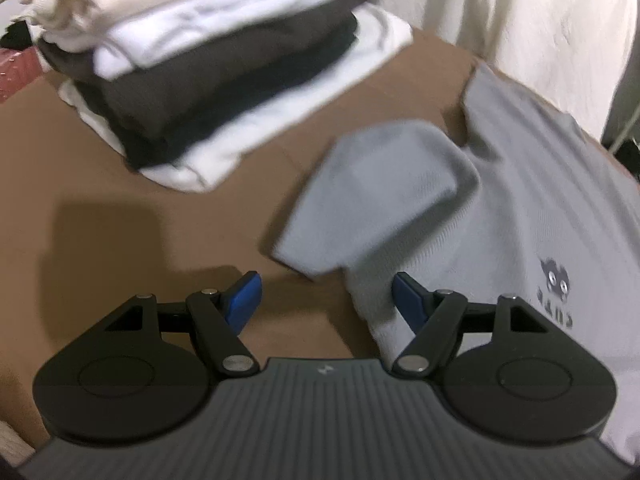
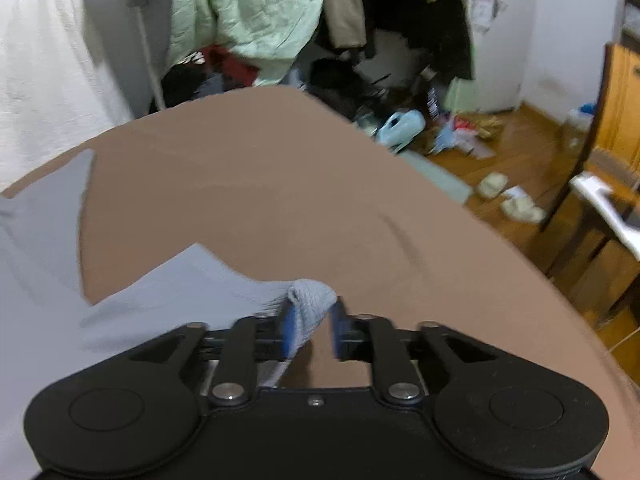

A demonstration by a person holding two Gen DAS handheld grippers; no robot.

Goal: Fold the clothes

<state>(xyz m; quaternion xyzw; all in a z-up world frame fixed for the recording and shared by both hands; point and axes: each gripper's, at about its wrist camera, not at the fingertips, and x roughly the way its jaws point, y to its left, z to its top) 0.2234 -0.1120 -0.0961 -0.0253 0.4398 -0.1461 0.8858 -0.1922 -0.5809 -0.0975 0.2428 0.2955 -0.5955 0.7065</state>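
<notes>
A grey T-shirt (image 1: 520, 200) with a small dark print lies spread on the brown table (image 1: 120, 200). One sleeve (image 1: 380, 192) is folded toward the middle. My left gripper (image 1: 326, 296) is open just above the table at the shirt's edge. Its right finger (image 1: 408, 300) is over the cloth and the left one over bare table. In the right wrist view the grey T-shirt (image 2: 160, 300) reaches to my right gripper (image 2: 312, 312), which is shut on a bunched bit of its edge, lifted off the table (image 2: 280, 180).
A stack of folded white, cream and dark clothes (image 1: 200, 80) sits at the back left. A white cloth (image 1: 520, 20) hangs behind the table. Past the table's curved far edge are a cluttered wooden floor (image 2: 480, 152), hanging clothes (image 2: 248, 12) and a wooden chair (image 2: 612, 140).
</notes>
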